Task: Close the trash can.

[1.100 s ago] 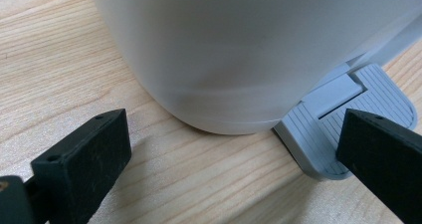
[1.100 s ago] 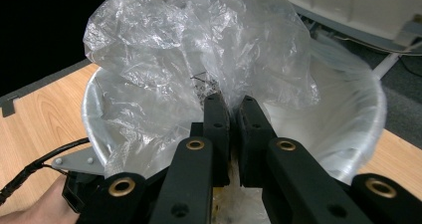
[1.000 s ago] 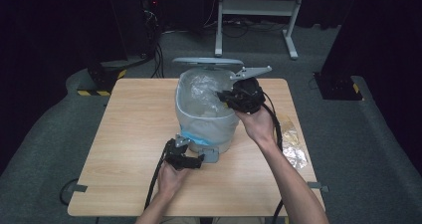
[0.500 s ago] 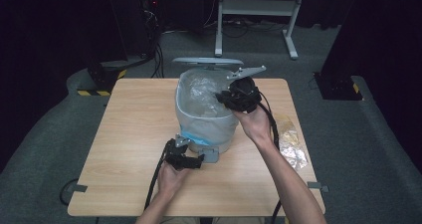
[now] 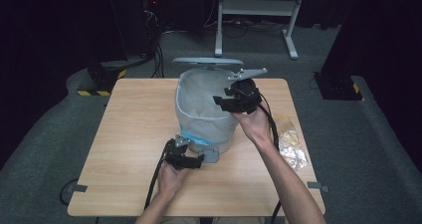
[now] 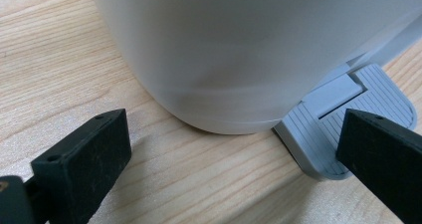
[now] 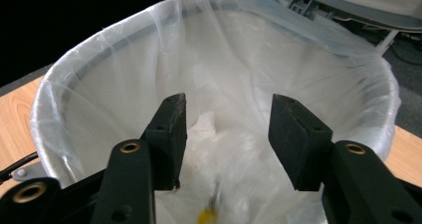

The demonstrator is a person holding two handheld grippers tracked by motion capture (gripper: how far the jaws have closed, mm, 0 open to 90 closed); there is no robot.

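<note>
We see the right gripper (image 5: 238,98) held over the open bin (image 5: 204,119), its fingers (image 7: 171,129) spread wide with the plastic liner (image 7: 224,84) and scraps between them. The left gripper (image 5: 185,157) rests low on the worktop (image 5: 129,134), fingers (image 6: 84,162) wide, the grey pedal (image 6: 343,129) beside its right finger.

Matt grey plastic bin (image 6: 234,50) (thin glossy film liner (image 7: 209,84)) on pale grained wood table (image 5: 134,114)
</note>
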